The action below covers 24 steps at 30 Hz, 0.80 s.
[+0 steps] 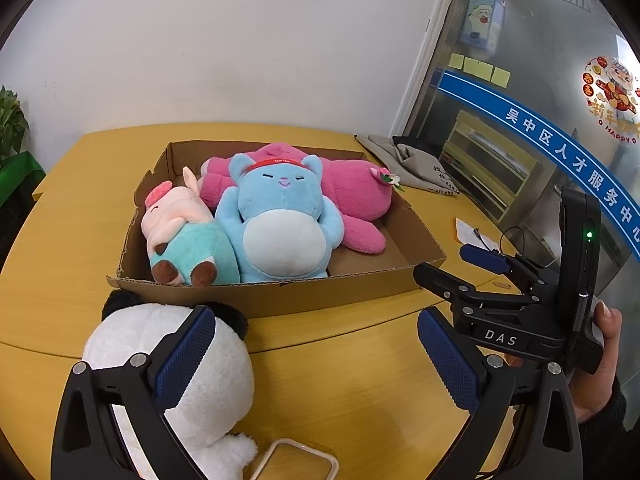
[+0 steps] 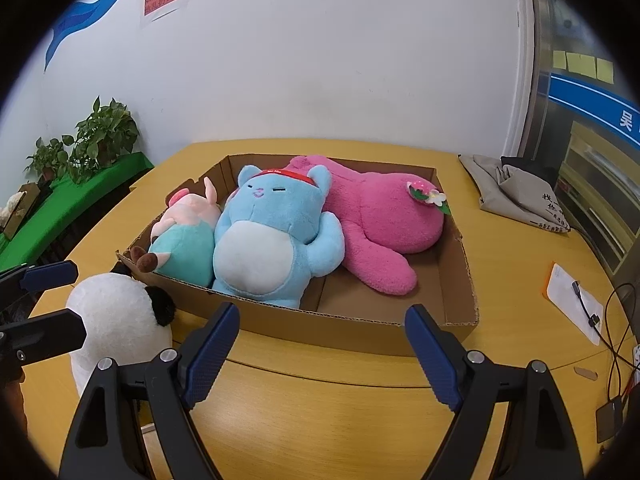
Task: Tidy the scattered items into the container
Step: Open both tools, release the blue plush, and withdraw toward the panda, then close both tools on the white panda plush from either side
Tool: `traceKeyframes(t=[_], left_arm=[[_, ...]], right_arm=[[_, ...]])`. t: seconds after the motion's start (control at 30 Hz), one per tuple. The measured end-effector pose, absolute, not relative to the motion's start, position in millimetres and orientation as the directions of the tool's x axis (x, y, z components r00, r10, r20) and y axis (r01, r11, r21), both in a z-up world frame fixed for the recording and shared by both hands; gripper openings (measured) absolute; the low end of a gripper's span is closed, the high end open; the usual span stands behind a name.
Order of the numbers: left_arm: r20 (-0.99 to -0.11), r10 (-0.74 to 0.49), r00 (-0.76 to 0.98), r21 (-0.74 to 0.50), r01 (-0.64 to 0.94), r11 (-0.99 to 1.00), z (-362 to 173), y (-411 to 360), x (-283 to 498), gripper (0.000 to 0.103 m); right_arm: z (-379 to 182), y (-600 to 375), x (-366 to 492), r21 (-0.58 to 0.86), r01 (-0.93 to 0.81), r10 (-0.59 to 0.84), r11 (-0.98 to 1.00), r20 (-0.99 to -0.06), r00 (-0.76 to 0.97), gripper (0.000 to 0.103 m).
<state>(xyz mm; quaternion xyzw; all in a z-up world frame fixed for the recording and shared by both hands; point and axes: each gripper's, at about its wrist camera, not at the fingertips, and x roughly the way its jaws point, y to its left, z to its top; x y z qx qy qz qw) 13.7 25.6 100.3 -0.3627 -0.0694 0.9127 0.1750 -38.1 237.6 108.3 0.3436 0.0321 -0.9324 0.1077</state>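
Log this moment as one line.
panda plush outside cardboard box | three plush inside | left gripper open | right gripper open

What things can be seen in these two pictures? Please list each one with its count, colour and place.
cardboard box: 1, brown, table middle
blue plush: 1, in box centre
pink plush: 1, box back right
pig plush: 1, pink and teal, box left
panda plush: 1, white and black, outside box front
grey cloth bag: 1, table right
potted plants: green, far left
left hand-held gripper: open, beside panda
right hand-held gripper: open
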Motion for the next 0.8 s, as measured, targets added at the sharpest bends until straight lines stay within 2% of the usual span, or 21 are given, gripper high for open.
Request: traceKeyframes(t=[0.2,0.4,0.67,0.8], left_arm=[[-0.631,0.363,-0.686,-0.281,-0.234,-0.931,92,0,24,0.102],[-0.639,0.362,-0.678,-0.321,-0.193,-0.927,78,-45,38,0.102],[-0.685,0.338,-0.645,-0.349,-0.117,-0.93,47,-99,40,0.102],[-0.661,0.387,-0.643,-0.423,-0.106,-0.9,37,-125,30,0.103]], right_arm=[[96,235,-40,0.053,0.252,-0.222,-0.966,-0.667,-0.711,0.085],[80,207,-32,0.073,0.375,-0.32,-0.924,-0.687,-0.653,0.085],[54,160,-25,0.36,0.552,-0.621,-0.752,-0.669,-0.409,0.085],[44,139,-18,0.429,0.575,-0.686,-0.696,-0.634,-0.357,0.088]])
